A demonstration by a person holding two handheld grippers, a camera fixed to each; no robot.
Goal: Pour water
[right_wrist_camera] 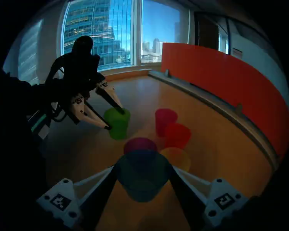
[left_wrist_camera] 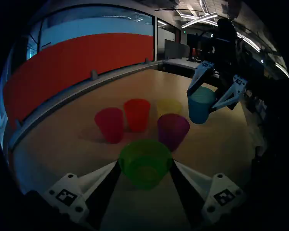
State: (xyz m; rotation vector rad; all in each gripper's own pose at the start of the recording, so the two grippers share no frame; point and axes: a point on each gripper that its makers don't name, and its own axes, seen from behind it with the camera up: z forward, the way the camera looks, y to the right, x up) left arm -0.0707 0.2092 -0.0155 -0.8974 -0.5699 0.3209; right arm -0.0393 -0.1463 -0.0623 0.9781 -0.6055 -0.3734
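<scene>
Green cup (left_wrist_camera: 145, 175) sits clamped in my left tool (left_wrist_camera: 145, 163); my right tool (right_wrist_camera: 143, 167) is clamped on the blue cup (right_wrist_camera: 142, 183), near four cups (left_wrist_camera: 136, 113) on the bench (left_wrist_camera: 221, 146).

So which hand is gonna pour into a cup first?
Probably the right. The right gripper holds the blue cup lifted close by the yellow cup and purple cup. The left gripper holds the green cup farther from them.

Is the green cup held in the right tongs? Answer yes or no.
No, the green cup sits between the left tongs, while the right tongs grip the blue cup.
</scene>
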